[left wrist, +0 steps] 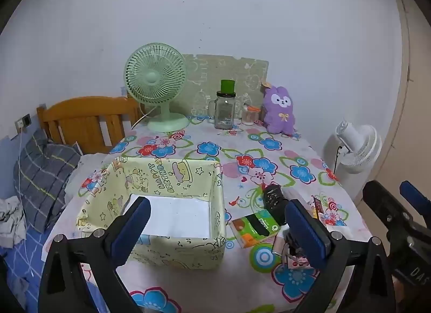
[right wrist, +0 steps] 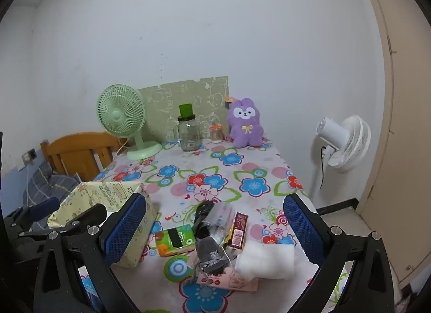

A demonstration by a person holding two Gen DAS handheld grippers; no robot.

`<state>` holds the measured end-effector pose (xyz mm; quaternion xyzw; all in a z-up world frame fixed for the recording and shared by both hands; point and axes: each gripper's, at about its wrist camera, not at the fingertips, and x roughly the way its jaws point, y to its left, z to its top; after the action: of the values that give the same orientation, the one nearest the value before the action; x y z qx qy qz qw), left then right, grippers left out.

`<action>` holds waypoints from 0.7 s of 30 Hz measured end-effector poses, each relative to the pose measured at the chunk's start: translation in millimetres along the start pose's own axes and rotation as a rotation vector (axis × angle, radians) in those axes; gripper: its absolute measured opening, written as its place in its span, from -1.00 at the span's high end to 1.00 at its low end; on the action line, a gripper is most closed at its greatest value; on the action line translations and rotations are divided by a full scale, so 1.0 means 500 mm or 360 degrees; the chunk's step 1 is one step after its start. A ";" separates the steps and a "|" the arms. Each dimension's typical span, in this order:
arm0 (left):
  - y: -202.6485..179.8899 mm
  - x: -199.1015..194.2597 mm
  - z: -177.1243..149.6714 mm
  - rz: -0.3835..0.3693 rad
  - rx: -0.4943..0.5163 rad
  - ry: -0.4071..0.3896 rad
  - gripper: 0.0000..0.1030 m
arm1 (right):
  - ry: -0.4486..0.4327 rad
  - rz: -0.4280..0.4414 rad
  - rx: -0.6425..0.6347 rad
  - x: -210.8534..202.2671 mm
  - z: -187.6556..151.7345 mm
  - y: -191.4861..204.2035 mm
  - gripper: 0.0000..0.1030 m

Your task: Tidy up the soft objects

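A yellow cartoon-print fabric box (left wrist: 172, 175) (right wrist: 107, 197) sits open at the table's near left, with only a white bottom showing inside. To its right lies a small pile: a green and orange tissue pack (left wrist: 254, 228) (right wrist: 175, 239), a grey sock (right wrist: 211, 255), a white soft cloth (right wrist: 265, 259), a clear bag (right wrist: 221, 218), a red-brown packet (right wrist: 238, 229) and a black item (left wrist: 274, 200). A purple plush bunny (left wrist: 278, 109) (right wrist: 245, 123) stands at the far edge. My left gripper (left wrist: 219, 232) is open above the box's near side. My right gripper (right wrist: 215, 232) is open above the pile.
A green desk fan (left wrist: 156, 84) (right wrist: 121, 116), a glass jar with a green lid (left wrist: 225, 107) (right wrist: 188, 129) and a small jar (right wrist: 216, 133) stand at the back by a patterned board. A white fan (right wrist: 342, 143) stands off the right edge. A bed with a wooden headboard (left wrist: 86, 119) lies left.
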<state>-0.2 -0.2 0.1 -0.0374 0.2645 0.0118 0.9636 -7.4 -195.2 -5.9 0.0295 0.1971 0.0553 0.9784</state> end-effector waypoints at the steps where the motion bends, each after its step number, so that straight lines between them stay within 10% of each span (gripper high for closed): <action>1: -0.001 -0.001 0.000 0.0005 0.0002 -0.0002 -0.95 | 0.0003 0.0002 0.0004 0.001 0.000 -0.001 -1.00; 21: -0.027 0.002 -0.004 0.0045 0.0078 -0.0002 -0.95 | -0.0002 -0.0030 0.0020 -0.006 0.001 -0.010 -1.00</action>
<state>0.4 -13.5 -1.2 -0.0101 0.2647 0.0190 0.9641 -9.4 -200.3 -4.7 0.0337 0.1972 0.0450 0.9788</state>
